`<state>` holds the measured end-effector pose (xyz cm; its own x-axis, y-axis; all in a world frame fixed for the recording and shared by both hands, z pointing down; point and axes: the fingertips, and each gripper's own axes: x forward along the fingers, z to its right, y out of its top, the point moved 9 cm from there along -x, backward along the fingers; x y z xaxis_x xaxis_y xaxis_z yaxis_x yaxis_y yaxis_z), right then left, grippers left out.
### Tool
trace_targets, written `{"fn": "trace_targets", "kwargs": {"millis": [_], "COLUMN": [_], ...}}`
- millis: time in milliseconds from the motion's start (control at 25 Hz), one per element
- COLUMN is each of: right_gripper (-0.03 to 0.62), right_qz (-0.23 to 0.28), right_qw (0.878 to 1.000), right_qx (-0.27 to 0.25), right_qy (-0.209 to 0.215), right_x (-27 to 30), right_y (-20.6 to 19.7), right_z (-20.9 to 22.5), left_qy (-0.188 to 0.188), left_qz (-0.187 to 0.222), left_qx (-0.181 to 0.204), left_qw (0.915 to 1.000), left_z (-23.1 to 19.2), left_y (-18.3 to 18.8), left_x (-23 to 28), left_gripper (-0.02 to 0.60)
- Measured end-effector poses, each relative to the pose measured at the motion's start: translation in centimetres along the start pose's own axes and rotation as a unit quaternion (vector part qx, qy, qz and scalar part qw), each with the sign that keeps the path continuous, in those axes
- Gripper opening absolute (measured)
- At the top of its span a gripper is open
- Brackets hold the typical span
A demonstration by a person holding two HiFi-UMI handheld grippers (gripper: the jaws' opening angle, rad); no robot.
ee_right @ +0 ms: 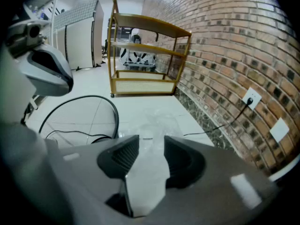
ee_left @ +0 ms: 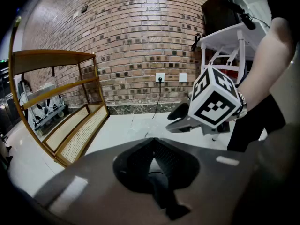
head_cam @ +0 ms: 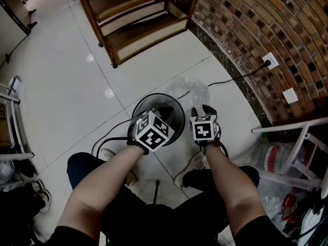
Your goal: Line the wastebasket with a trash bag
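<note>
The right gripper [ee_right: 150, 142] has its jaws about half apart. Nothing is pressed between the pads; only pale floor [ee_right: 93, 102] and clear film show through the gap. Straight along those jaws and a little beyond the tips, the trash bag [ee_right: 154, 118] lies crumpled and flat on the floor at the centre of the right gripper view, not yet picked up.

In the head view the right gripper [head_cam: 203, 109] hangs just right of the wastebasket [head_cam: 134, 110], near its rim, with the bag [head_cam: 193, 88] just above it in the frame, spreading toward the upper right, away from the basket and toward the brick wall [head_cam: 266, 29].

The left gripper [ee_left: 152, 143] has its jaws pressed together on nothing. In the head view it [head_cam: 163, 110] sits over the basket's open mouth, so the basket lies between it and the bag.

The right gripper is therefore the nearer one, and it probably only needs to go forward and down along its own line.
</note>
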<state>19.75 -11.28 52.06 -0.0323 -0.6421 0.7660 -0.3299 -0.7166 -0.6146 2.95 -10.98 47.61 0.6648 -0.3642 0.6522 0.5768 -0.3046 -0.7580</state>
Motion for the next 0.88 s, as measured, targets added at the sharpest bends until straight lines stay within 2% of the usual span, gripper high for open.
{"fn": "trace_targets", "kwargs": {"millis": [360, 640, 680, 720, 840, 880], "right_gripper": [0.199, 0.203, 0.181, 0.112, 0.015, 0.003], "right_qz": [-0.026, -0.074, -0.078, -0.08, -0.081, -0.08], "right_qw": [1.0, 0.997, 0.996, 0.996, 0.996, 0.996], "right_qx": [0.004, 0.018, 0.021, 0.023, 0.023, 0.024], "right_qy": [-0.017, -0.024, -0.028, -0.032, -0.042, -0.044], "right_x": [5.6, 9.1, 9.2, 9.3, 9.1, 8.9], "right_y": [1.7, 2.0, 2.0, 2.0, 2.0, 2.0], "right_z": [1.3, 2.0, 2.1, 2.2, 2.4, 2.5], "left_qy": [0.002, -0.001, -0.001, -0.001, 0.001, 0.001], "left_qz": [-0.003, -0.006, -0.006, -0.007, -0.008, -0.008], "left_qx": [-0.018, -0.03, -0.031, -0.031, -0.032, -0.033], "left_qw": [0.9998, 0.9995, 0.9995, 0.9995, 0.9994, 0.9994], "left_z": [-2.2, -2.9, -2.9, -3.0, -3.1, -3.1], "left_y": [0.3, -0.2, -0.3, -0.4, -0.7, -0.7], "left_x": [2.1, 2.6, 2.5, 2.5, 2.3, 2.3], "left_gripper": [0.002, 0.002, 0.002, 0.002, 0.002, 0.003]}}
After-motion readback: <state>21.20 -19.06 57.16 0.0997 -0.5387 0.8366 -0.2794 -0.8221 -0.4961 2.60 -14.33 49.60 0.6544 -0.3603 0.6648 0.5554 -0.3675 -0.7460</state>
